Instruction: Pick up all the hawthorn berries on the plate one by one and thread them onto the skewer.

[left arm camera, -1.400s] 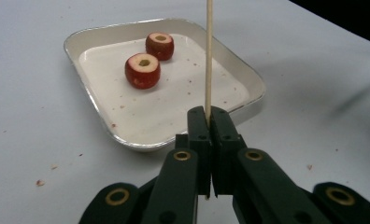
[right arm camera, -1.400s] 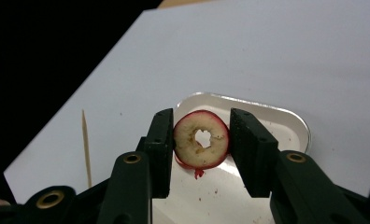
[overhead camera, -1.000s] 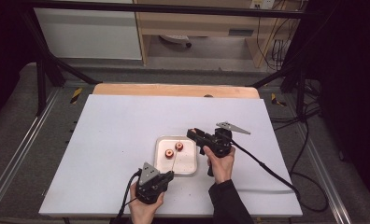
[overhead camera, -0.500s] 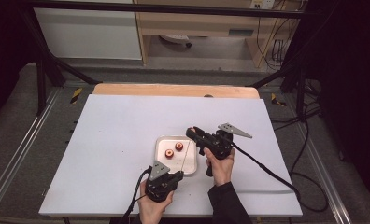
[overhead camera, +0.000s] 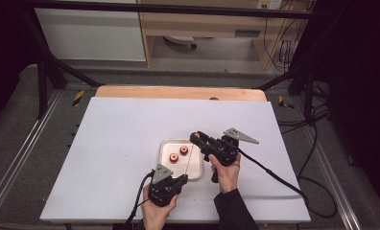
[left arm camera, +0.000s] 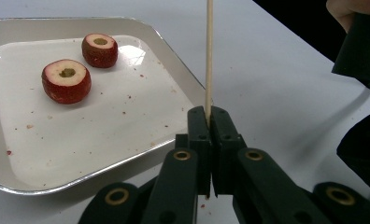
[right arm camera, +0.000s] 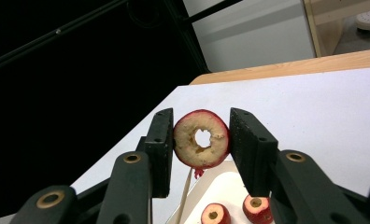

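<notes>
My left hand has come up off the table's near edge, so my left tongs (left arm camera: 209, 122), pinched on the stick (left arm camera: 209, 51), now poke its tip under the holed fruit (right arm camera: 202, 138) squeezed in my right tongs (right arm camera: 201, 140) over the tray's (overhead camera: 165, 145) right side.

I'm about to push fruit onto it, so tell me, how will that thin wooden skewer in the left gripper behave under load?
The skewer looks long and very thin, so it will probably flex or snap if pushed off-axis. The left gripper clamps it only near one end, leaving the rest unsupported and likely to wobble. The cored fruit ring in the right gripper looks soft, so resistance is probably low.
</notes>
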